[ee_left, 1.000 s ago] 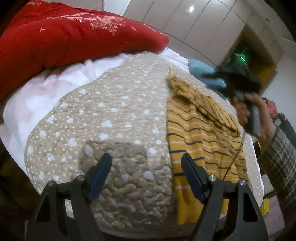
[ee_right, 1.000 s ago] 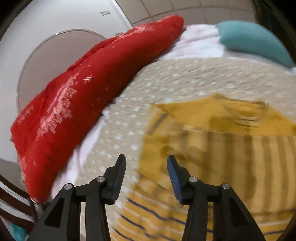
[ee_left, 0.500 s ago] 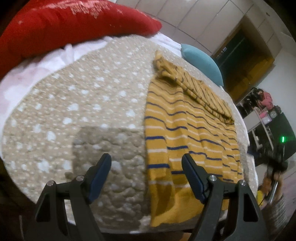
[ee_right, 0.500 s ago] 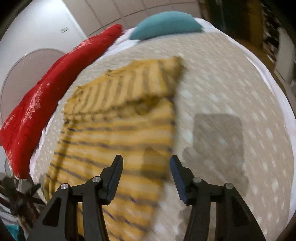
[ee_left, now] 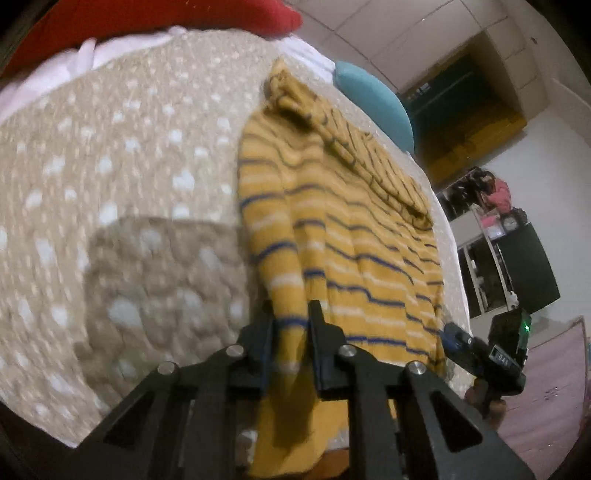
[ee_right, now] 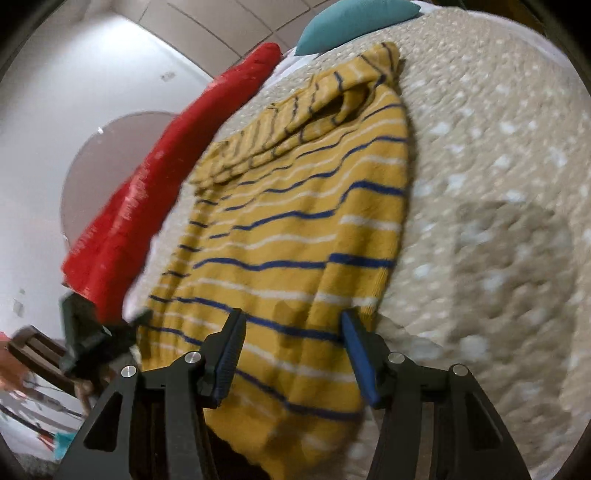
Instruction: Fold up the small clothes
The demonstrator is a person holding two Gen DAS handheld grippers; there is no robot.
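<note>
Sweater (ee_left: 354, 236): spread on bed (ee_left: 140, 155), hem over near edge. Left gripper (ee_left: 290, 325): half a second ago open, now closed on hem corner. Right gripper (ee_right: 291, 350): brought in, wide open, unclamped over opposite hem corner. Fold judged imminent.

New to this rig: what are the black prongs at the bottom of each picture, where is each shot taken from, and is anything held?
The prongs are two-finger grippers, one in each of a person's hands, each carrying its own fisheye camera that looks along the fingers. In the left view, the left gripper is shut on the near hem of the yellow striped sweater, which lies on the dotted beige bedspread. In the right view, the right gripper is open over the hem, gripping nothing. A red quilt and teal pillow lie beyond.
</note>
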